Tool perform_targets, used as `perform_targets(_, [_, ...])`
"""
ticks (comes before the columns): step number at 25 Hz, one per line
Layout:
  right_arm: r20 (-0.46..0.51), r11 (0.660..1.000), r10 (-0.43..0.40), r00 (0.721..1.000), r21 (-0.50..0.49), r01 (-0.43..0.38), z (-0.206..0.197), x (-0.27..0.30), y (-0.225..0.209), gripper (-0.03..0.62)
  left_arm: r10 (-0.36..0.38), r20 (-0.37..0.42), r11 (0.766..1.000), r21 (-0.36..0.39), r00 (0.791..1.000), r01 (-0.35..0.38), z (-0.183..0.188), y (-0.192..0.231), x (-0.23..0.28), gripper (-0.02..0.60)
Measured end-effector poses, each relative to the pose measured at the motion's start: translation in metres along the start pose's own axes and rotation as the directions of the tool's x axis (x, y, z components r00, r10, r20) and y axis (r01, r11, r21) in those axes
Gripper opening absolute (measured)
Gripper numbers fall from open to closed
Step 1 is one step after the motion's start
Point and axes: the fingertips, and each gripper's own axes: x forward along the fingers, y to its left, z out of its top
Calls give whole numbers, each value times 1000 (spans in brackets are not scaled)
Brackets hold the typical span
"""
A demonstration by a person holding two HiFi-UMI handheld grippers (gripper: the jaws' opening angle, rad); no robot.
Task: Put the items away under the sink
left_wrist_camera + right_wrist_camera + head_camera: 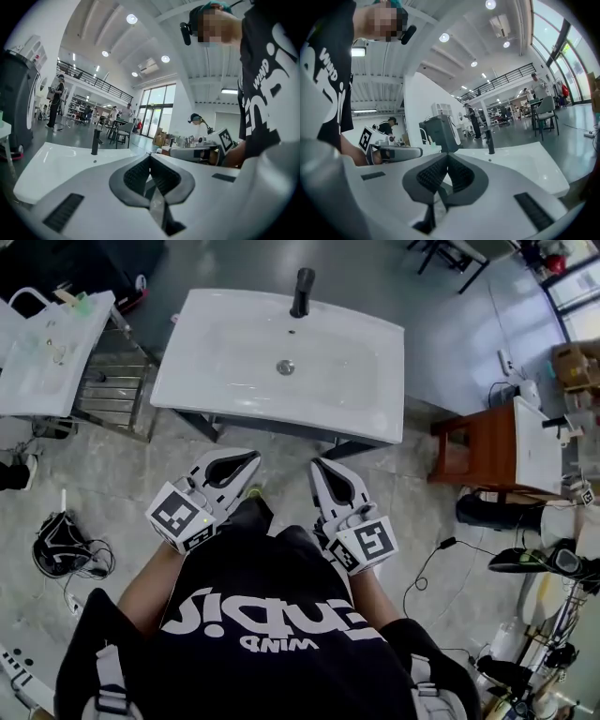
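White rect. sink (pixel 225 367), blk faucet (pixel 302 292)

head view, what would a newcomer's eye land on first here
The big white sink with its black faucet fills the top centre. Just below it, the left tool and right tool point at its front edge, side by side, both shut and empty.

Your head camera looks steeply down past your chest onto the sink (pixel 281 362) and the floor (pixel 112 474), from well above. The camera on your left hand-held gripper (pixel 251 459) sits close behind its jaws and faces roughly level across the sink toward the faucet (pixel 95 141). The one on your right hand-held gripper (pixel 321 467) does the same from the other side. All three views share the sink and faucet, and each gripper view catches the other gripper beside it.
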Motion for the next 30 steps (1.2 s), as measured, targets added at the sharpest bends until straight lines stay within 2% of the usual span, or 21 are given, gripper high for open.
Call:
perform_targets(4, [32,1000,-21,999,0,21,38,6,0,18,-9,31,1000,4,999,9,37,3,10,20])
perform_targets(9, [72,998,-55,996,1,55,52,21,-15,18,-37,59,999,24,998,35,66,19,23,20])
perform_targets(19, [111,999,-41,993,1,41,77,37,-33,18,-37,38,998,52,999,35,84,33,39,20])
perform_targets(30, [134,1000,-22,991,5,21,91,30,-50,18,2,77,994,111,997,-11,100,27,59,20])
